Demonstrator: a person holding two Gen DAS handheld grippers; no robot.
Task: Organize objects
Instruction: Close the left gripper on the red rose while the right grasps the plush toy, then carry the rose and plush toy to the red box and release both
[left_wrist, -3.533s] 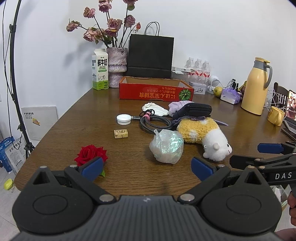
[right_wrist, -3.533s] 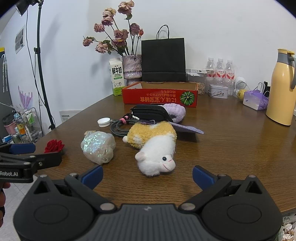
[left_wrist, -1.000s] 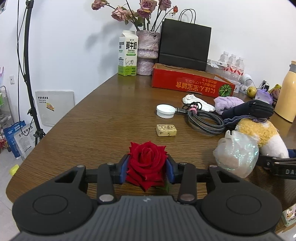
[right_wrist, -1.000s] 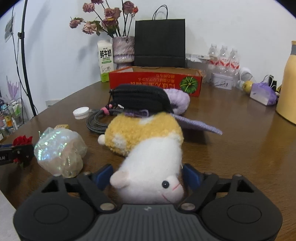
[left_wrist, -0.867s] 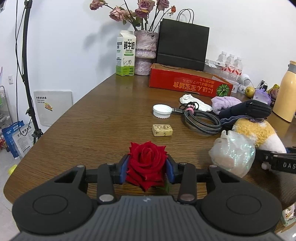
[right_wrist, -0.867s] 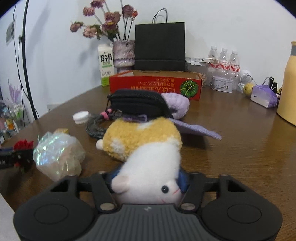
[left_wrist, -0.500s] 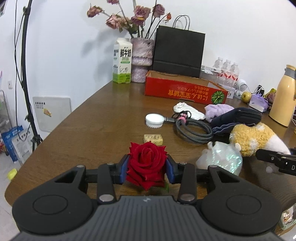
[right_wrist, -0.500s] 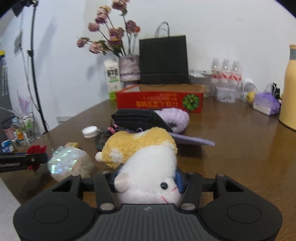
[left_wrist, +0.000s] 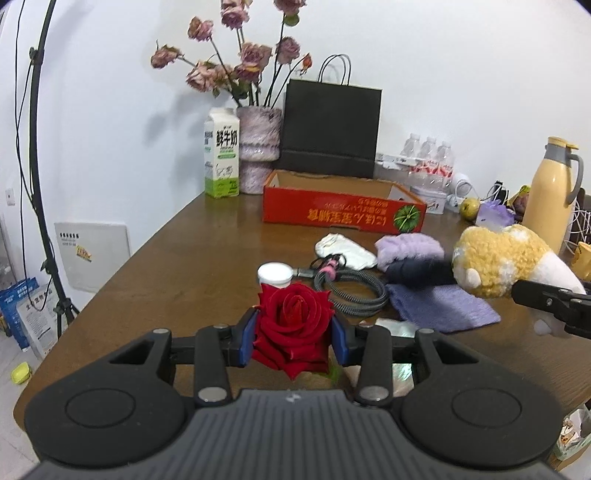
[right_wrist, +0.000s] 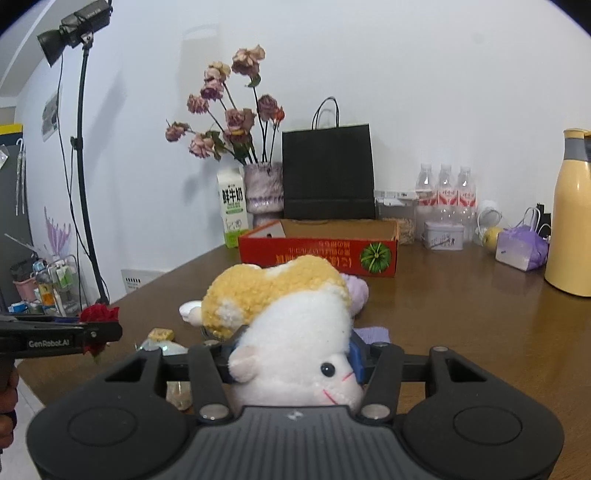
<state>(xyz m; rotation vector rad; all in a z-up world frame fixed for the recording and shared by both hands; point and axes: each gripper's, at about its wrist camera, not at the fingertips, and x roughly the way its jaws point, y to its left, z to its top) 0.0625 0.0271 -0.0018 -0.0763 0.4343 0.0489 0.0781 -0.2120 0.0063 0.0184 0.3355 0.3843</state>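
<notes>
My left gripper (left_wrist: 293, 336) is shut on a red rose (left_wrist: 293, 326) and holds it above the wooden table (left_wrist: 207, 258). My right gripper (right_wrist: 295, 360) is shut on a yellow and white plush toy (right_wrist: 291, 321), lifted off the table; the toy also shows at the right of the left wrist view (left_wrist: 506, 264). The rose shows at the left of the right wrist view (right_wrist: 98, 315). An open red cardboard box (left_wrist: 341, 206) stands at the back of the table, also in the right wrist view (right_wrist: 319, 251).
On the table lie a white cap (left_wrist: 275, 274), a coiled cable (left_wrist: 351, 291), a purple cloth (left_wrist: 443, 302), a black pouch (left_wrist: 417, 271) and a white sock (left_wrist: 345, 251). A milk carton (left_wrist: 221, 162), flower vase (left_wrist: 258, 149), black bag (left_wrist: 330, 129) and yellow flask (left_wrist: 550, 195) stand behind.
Both grippers have risen. The plush toy left the table and hangs in my right gripper. The rose stays gripped in my left and is higher over the table.
</notes>
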